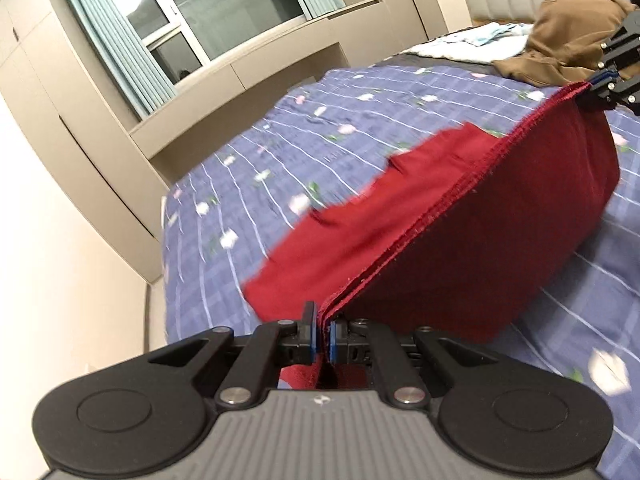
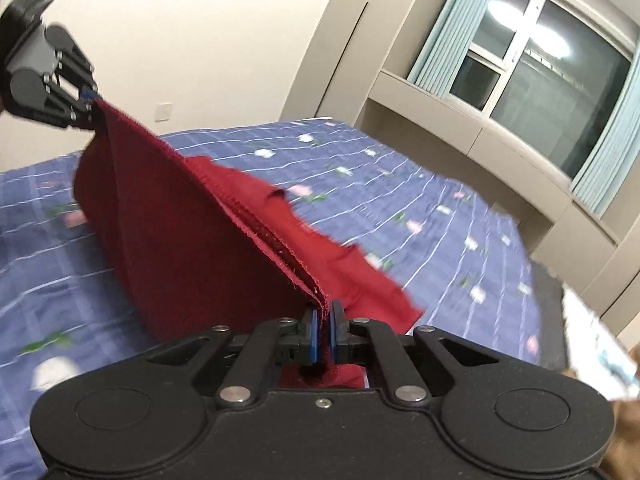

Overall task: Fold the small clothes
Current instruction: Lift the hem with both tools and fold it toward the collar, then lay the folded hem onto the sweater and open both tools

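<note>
A dark red garment [image 1: 472, 232] hangs stretched between my two grippers above the bed, its layered hem edge taut and its lower part sagging to the bedspread. My left gripper [image 1: 323, 338] is shut on one end of the hem. My right gripper [image 1: 596, 82] shows at the far right of the left wrist view, shut on the other end. In the right wrist view my right gripper [image 2: 324, 334] is shut on the garment [image 2: 192, 248], and the left gripper [image 2: 90, 100] grips the far end at the upper left.
A blue checked bedspread [image 1: 280, 168] with small flowers covers the bed. A brown garment [image 1: 568, 36] and pale clothes [image 1: 480, 38] lie near the headboard. A window with light blue curtains [image 2: 532, 60] and beige cabinets stand beyond the bed.
</note>
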### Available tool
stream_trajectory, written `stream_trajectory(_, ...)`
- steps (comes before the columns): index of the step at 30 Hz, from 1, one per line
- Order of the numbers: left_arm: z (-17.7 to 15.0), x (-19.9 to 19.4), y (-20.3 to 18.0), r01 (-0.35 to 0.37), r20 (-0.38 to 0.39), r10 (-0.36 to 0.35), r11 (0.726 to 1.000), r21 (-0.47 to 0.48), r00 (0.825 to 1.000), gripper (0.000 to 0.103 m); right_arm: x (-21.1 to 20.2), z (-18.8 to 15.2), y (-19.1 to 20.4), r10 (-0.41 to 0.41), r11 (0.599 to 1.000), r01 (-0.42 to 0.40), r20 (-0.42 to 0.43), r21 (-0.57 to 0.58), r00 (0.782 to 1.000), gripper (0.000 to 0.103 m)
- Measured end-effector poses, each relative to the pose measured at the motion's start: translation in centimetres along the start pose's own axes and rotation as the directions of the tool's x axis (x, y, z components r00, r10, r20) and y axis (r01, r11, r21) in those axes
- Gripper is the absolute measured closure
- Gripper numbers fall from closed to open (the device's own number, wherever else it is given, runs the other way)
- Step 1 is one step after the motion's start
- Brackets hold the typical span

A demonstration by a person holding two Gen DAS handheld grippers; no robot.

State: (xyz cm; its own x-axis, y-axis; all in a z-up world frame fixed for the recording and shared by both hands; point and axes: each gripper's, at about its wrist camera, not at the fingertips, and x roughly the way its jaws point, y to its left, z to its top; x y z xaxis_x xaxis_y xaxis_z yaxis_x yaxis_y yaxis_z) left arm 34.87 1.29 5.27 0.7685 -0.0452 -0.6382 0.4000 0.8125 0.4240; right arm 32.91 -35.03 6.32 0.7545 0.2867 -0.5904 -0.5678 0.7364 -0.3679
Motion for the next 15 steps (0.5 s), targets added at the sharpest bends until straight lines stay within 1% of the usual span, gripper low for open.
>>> stream_trajectory(3,2.9,2.7,1.9,-0.002,-0.015,0.003,0.999,0.037,1.000,0.098,3.3,2.3,-2.5,-0.013,1.000,0.013,-0.021,-0.029,1.000,0.098)
stream_trajectory(7,6.2,7.6,4.2,0.012,-0.065,-0.010,1.000,0.029,0.998,0.098,8.0,4.3,-4.9,-0.033,0.998,0.030,-0.053,-0.055,0.998,0.098)
stream_trajectory(10,7.7,11.4,5.5,0.022,-0.104,-0.022,1.000,0.000,0.994,0.098,11.9,5.4,-6.6,-0.044,0.998,0.040,-0.080,-0.052,0.996,0.098)
stream_trajectory(15,8.8,16.5,6.9,0.019,-0.152,-0.023,0.999,-0.028,0.988,0.098,17.7,6.5,-8.3,-0.048,0.998,0.042,-0.132,-0.054,0.990,0.098)
